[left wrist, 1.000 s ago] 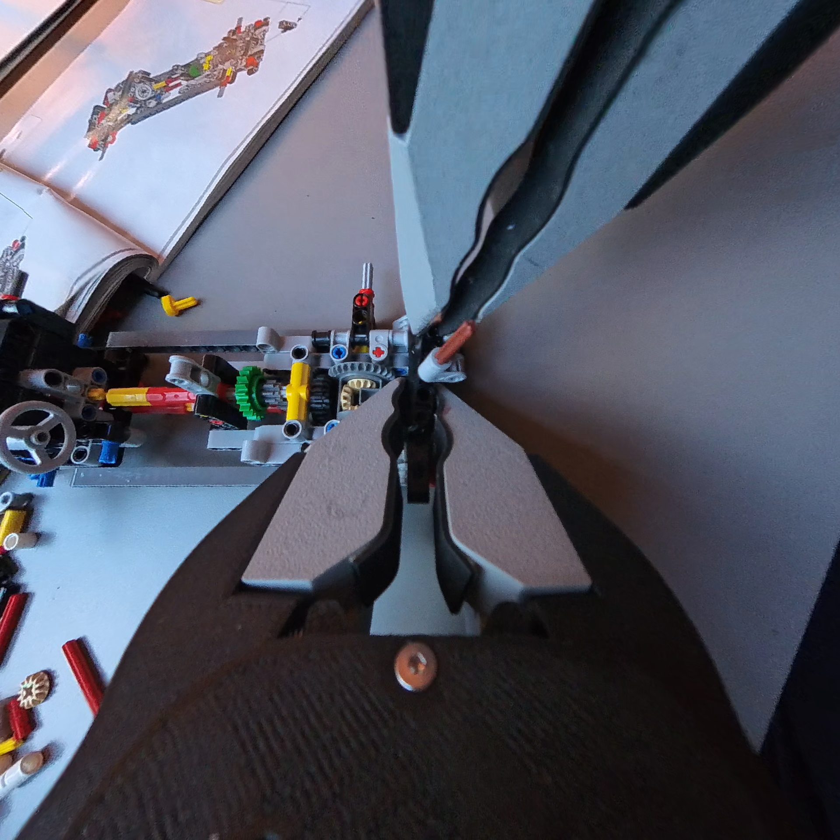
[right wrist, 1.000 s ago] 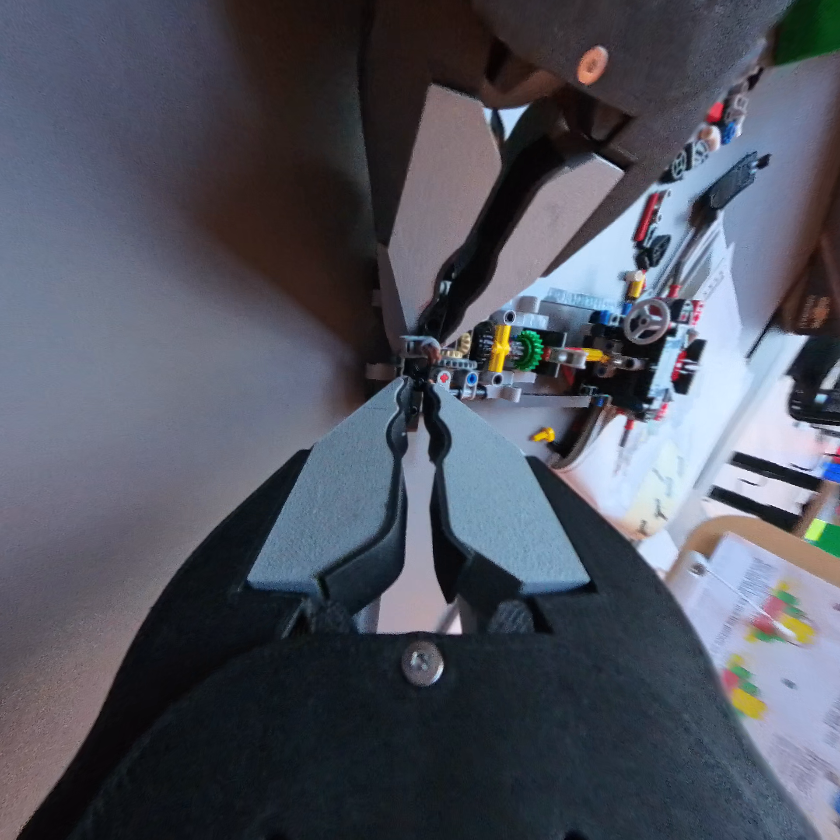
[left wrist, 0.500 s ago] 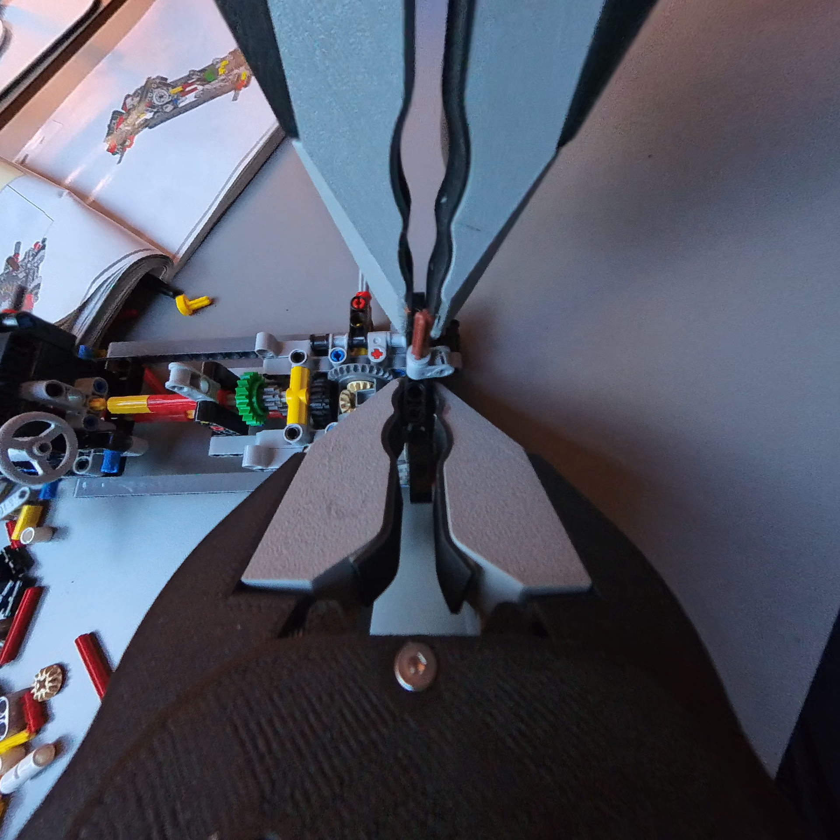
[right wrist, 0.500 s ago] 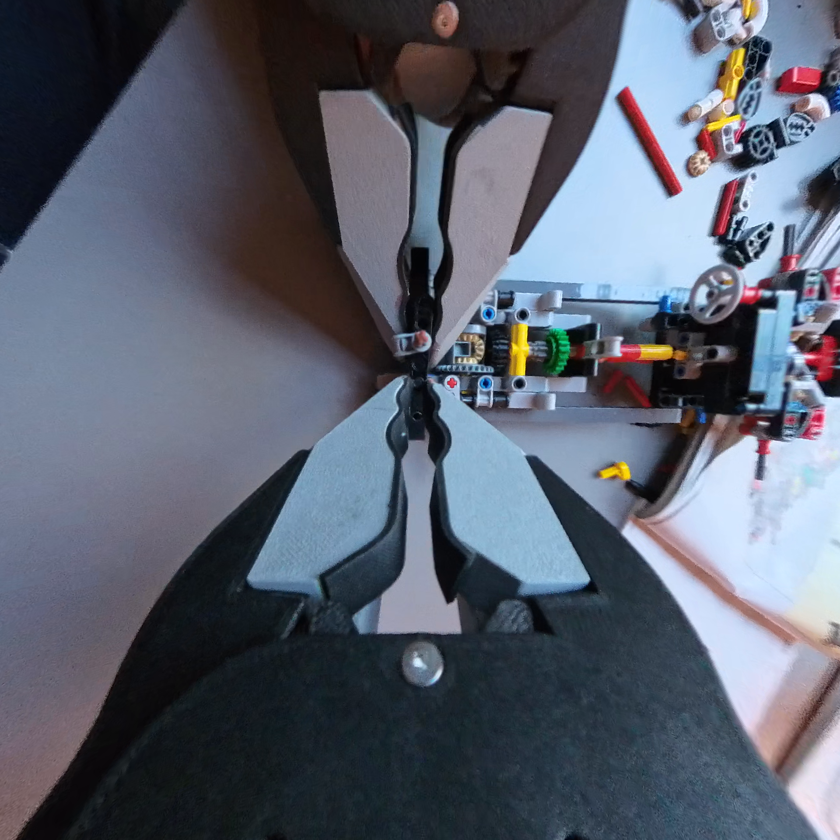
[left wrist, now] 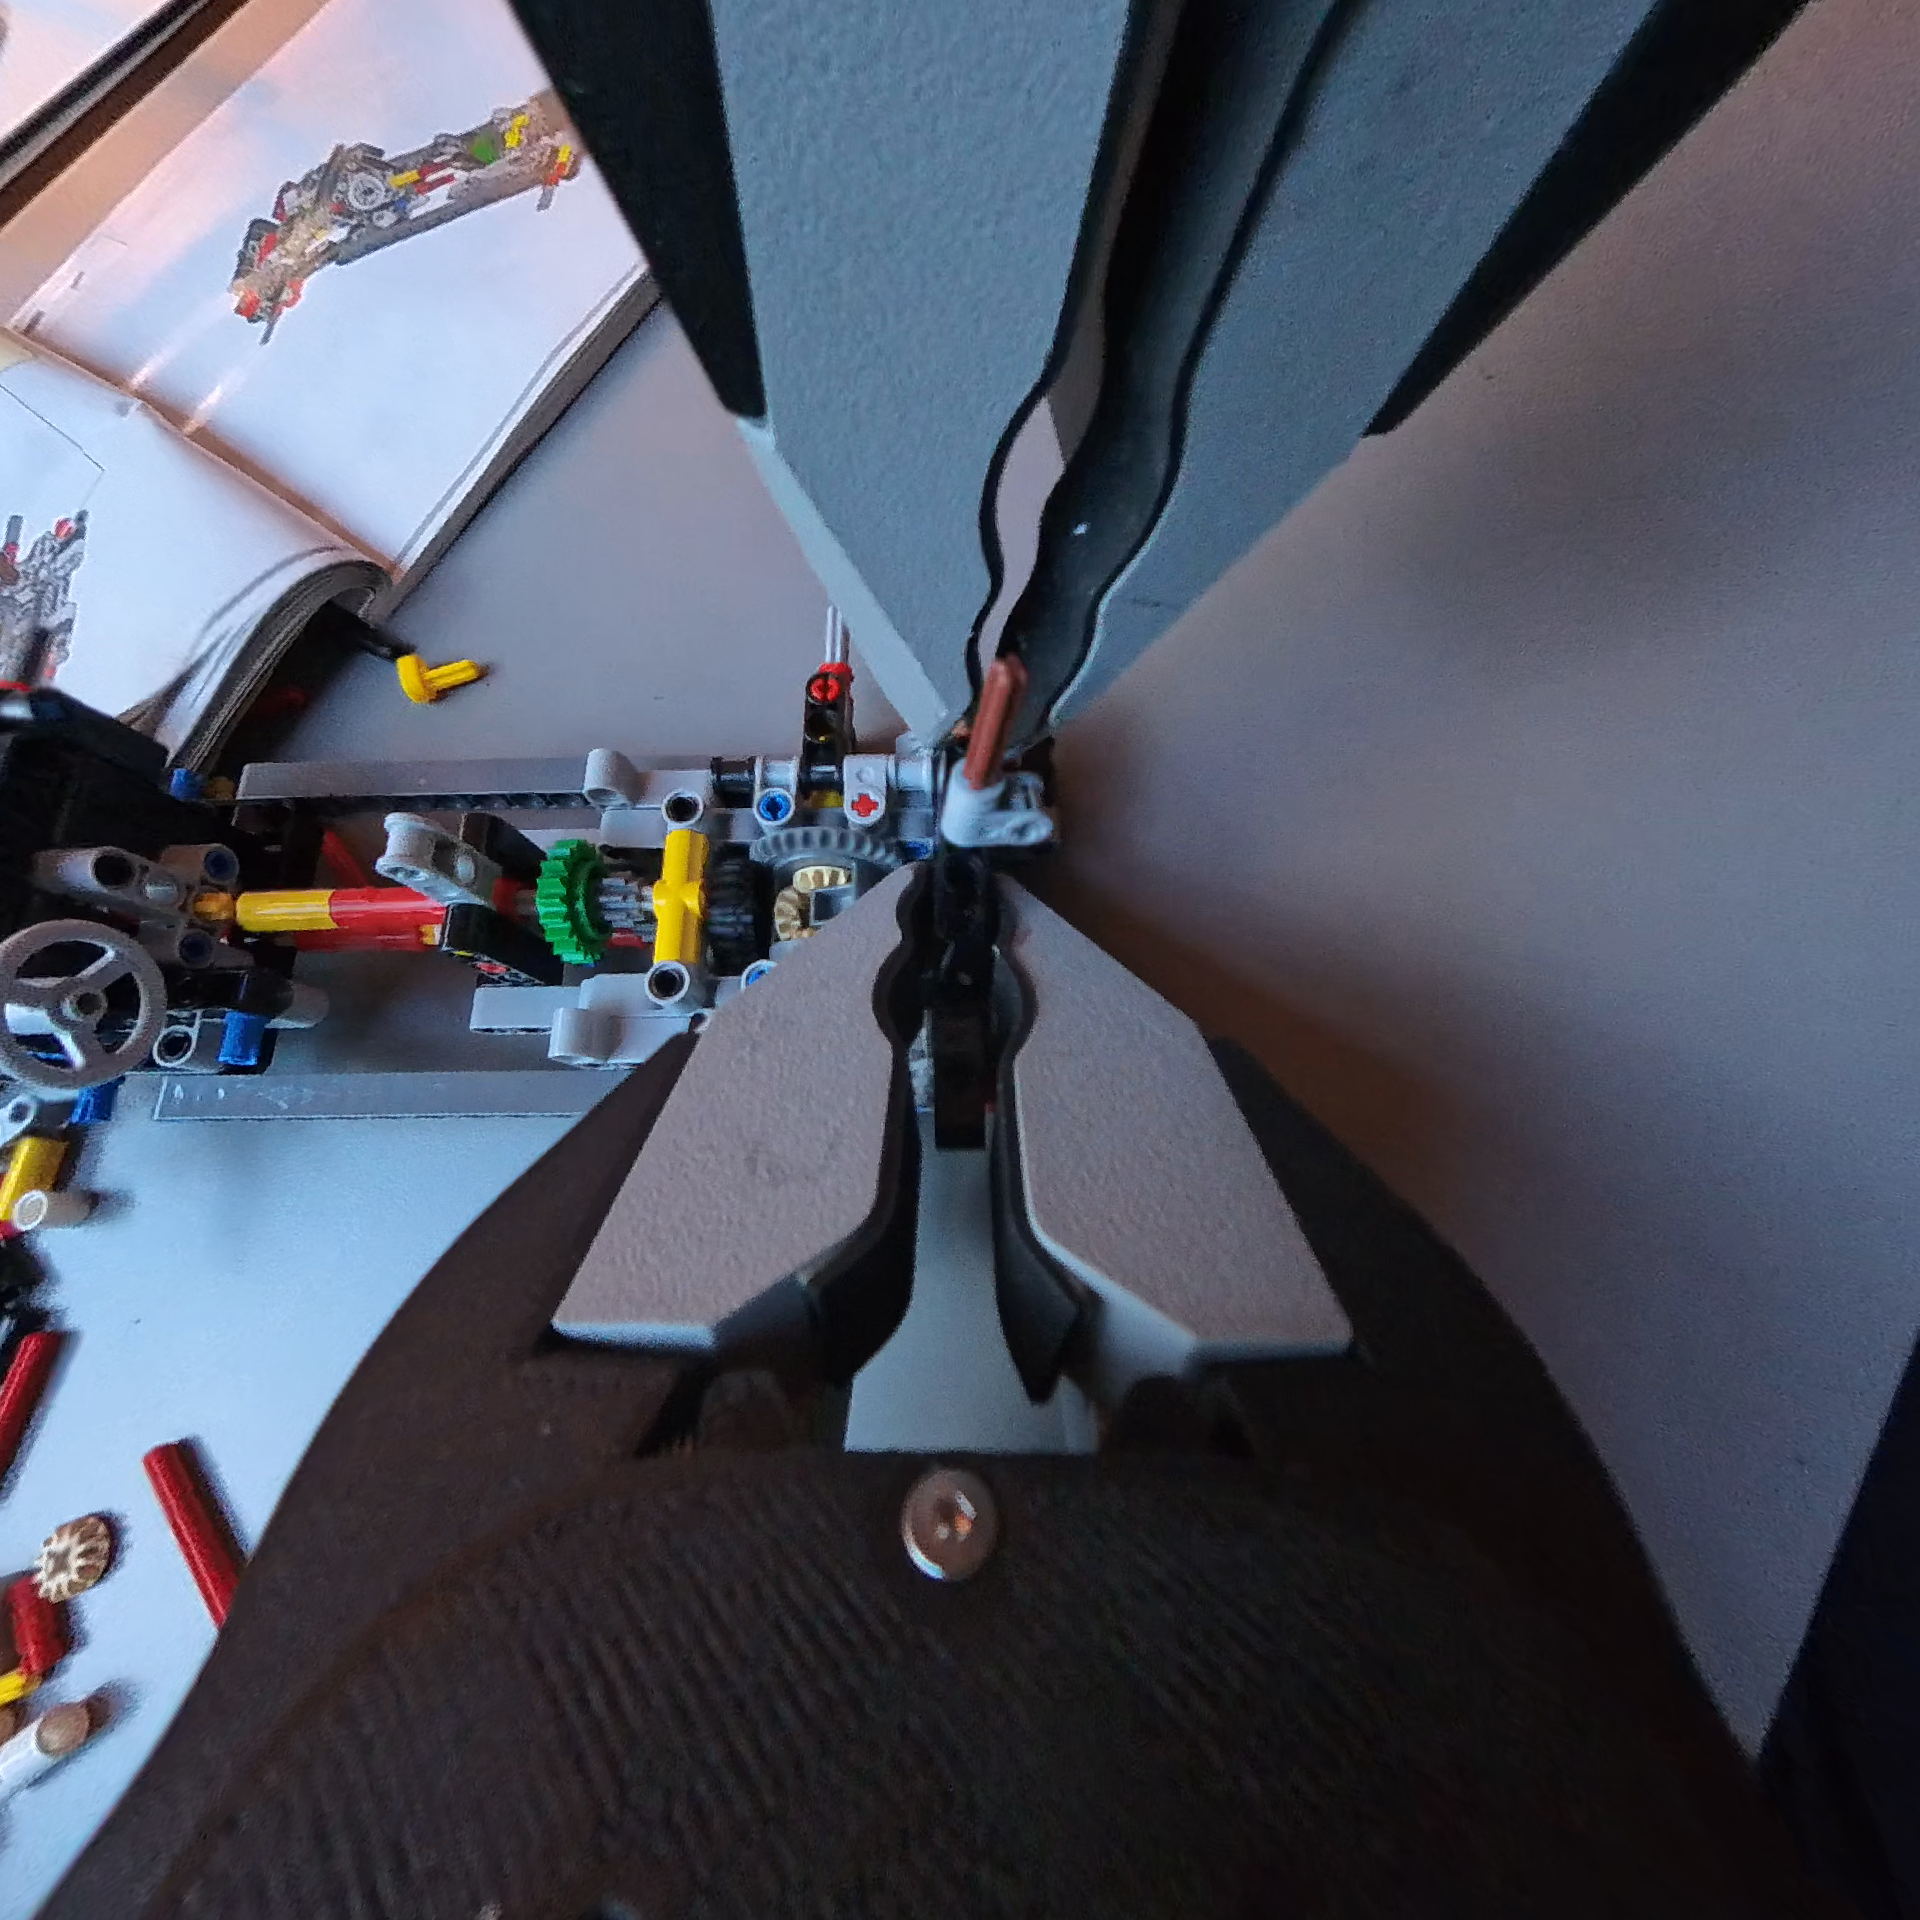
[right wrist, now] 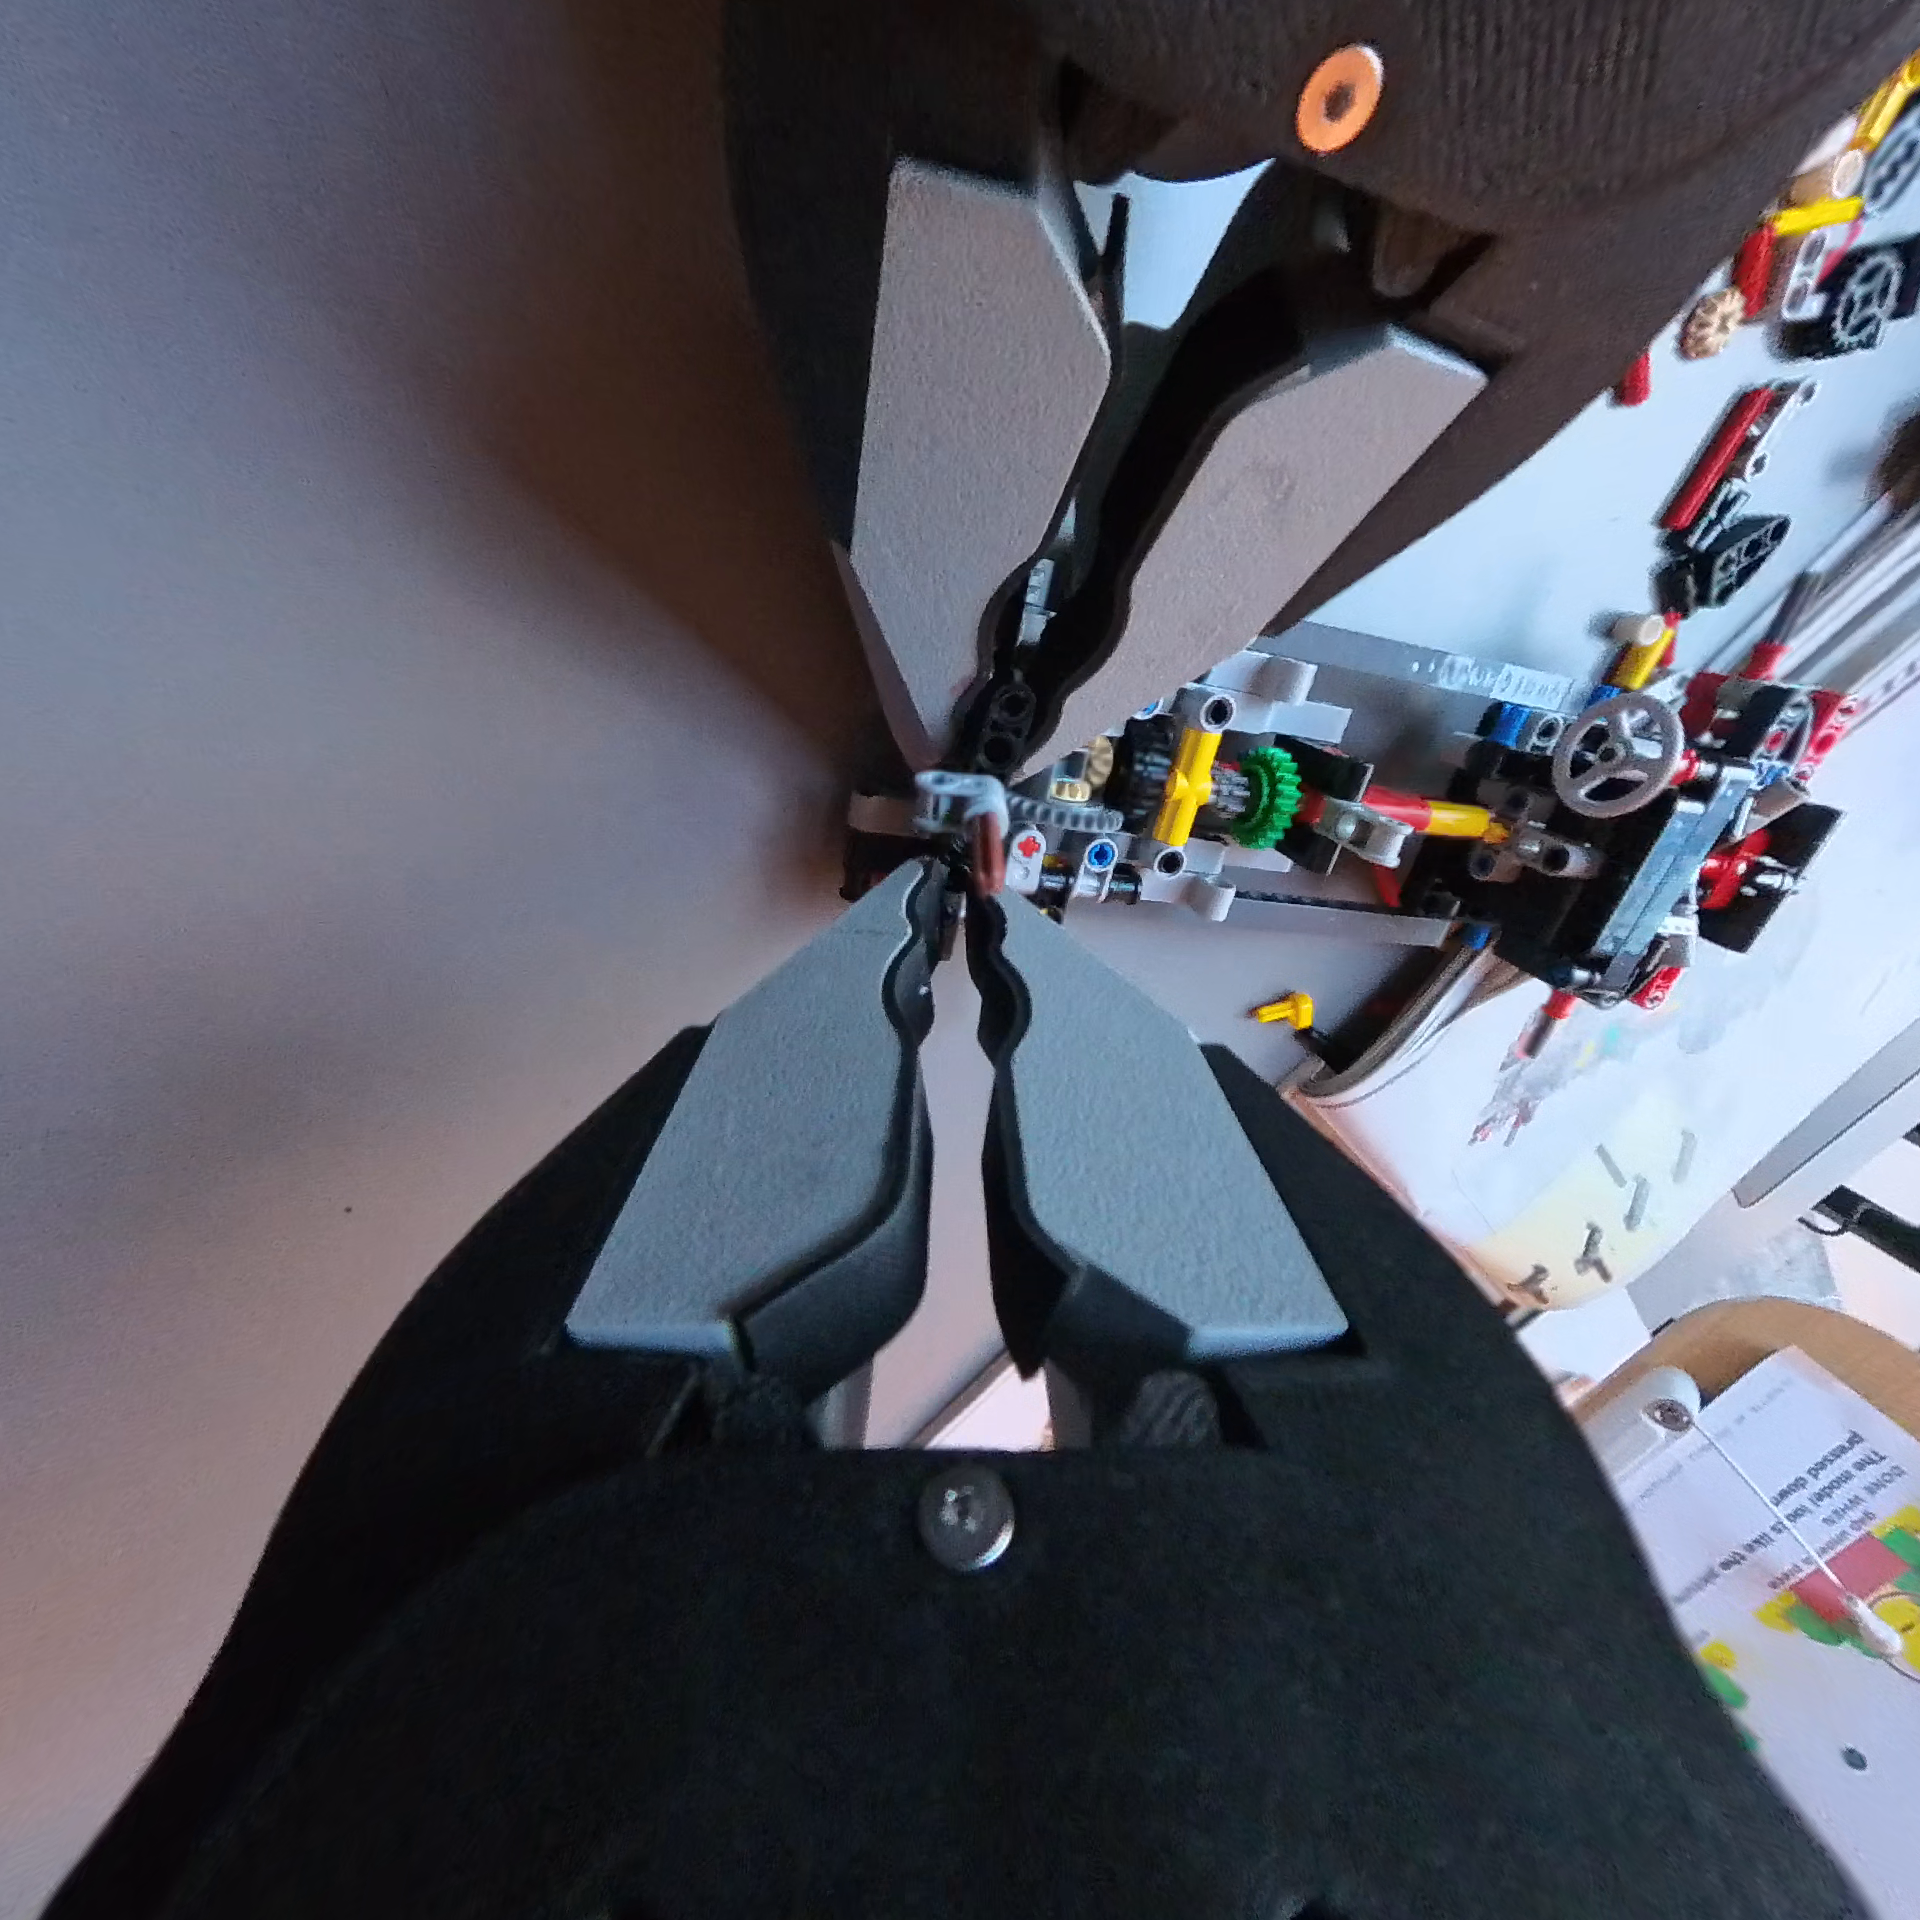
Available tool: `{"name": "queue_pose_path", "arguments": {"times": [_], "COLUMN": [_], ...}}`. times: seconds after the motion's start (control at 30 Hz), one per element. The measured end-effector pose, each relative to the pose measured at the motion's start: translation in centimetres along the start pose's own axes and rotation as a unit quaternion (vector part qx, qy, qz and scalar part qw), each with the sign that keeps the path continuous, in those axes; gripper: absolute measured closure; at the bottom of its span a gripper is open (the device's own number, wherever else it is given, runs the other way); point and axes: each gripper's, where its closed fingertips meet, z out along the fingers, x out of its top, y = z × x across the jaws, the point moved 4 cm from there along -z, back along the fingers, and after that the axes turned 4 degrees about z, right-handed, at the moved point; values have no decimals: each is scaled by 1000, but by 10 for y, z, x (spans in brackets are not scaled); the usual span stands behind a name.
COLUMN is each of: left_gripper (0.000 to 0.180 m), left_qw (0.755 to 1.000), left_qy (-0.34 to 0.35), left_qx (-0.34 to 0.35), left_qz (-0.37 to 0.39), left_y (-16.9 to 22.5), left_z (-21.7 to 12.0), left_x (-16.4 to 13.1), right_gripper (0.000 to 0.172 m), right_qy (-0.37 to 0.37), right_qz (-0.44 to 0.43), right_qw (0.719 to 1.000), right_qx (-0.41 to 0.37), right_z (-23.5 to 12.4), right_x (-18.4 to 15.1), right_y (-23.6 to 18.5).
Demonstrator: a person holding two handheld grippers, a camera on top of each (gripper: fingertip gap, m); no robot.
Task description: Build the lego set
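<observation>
Left gripper (left wrist: 958, 904) clamps a black perforated plastic beam (left wrist: 961, 997), steadying it; right gripper (right wrist: 961, 894) pinches a reddish-brown plastic axle (right wrist: 989, 854) seated in that beam's light-grey connector (right wrist: 956, 798).

The left tool (left wrist: 956, 904) has pale grey fingers (left wrist: 790, 1091) with wavy black pads on a dark brown ribbed body, and clamps a black holed plastic beam (left wrist: 958, 1039). The right tool (right wrist: 961, 904) is blue-grey over black. Between them sit a light grey connector (left wrist: 992, 816) and a reddish-brown axle (left wrist: 992, 722). The toy chassis (left wrist: 644, 883) shows a green gear (left wrist: 569, 899), a yellow cross piece (left wrist: 677, 894) and a tan bevel gear (left wrist: 808, 896) on the pale grey table (left wrist: 312, 1247).
</observation>
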Motion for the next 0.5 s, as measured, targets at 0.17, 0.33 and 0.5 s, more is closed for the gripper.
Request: {"name": "queue_pose_path", "arguments": {"times": [0.17,0.33,0.5], "left_gripper": [174,174,174], "left_qw": [1000,1000,1000], "left_qy": [-3,-5,-5], "left_qx": [10,16,16], "left_qz": [-2,-5,-9], "left_y": [-2,-4,-5], "left_z": [0,-1,-1], "left_x": [-1,-2,-2], "right_gripper": [170,169,169], "right_qy": [55,129,126], "right_qz": [56,113,122], "right_qw": [997,985,985], "right_qx": [9,4,4], "right_z": [1,4,4], "right_x": [-2,-4,-4], "right_y": [2,4,6]}}
